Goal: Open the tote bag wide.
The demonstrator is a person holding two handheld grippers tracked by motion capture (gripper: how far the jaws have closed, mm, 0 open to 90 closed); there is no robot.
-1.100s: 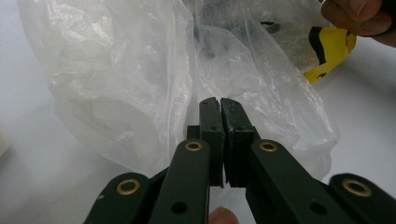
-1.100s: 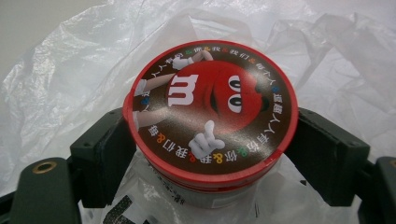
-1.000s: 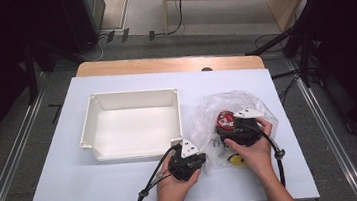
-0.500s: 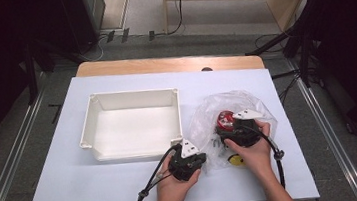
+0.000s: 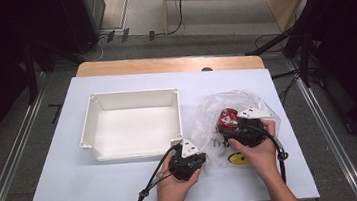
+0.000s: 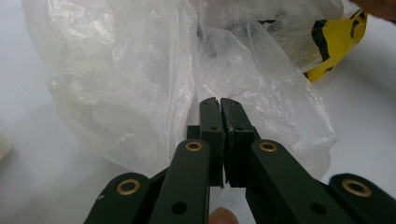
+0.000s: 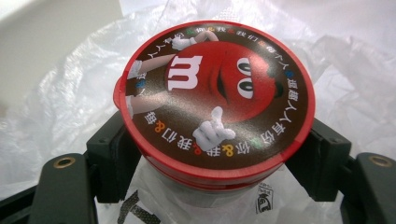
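Note:
A round tub with a red rim and a brown lid showing a red cartoon candy (image 7: 215, 93) sits inside a clear plastic bag (image 5: 247, 101) at the table's right. My right gripper (image 7: 217, 156) is shut on the tub, one pad on each side under the lid; its jaws have just been closing on it. From above, the right gripper (image 5: 228, 123) reaches into the bag at the tub (image 5: 228, 116). My left gripper (image 6: 219, 105) is shut, pinching the bag's film (image 6: 130, 84) at its near left edge. In the high view the left gripper (image 5: 203, 154) sits left of the right hand.
A white rectangular tray (image 5: 131, 99) stands left of the bag on the white tabletop (image 5: 75, 191). A yellow-and-black packet (image 5: 237, 159) lies in the bag near the front edge, under the right hand. Cables trail from both grippers toward the person.

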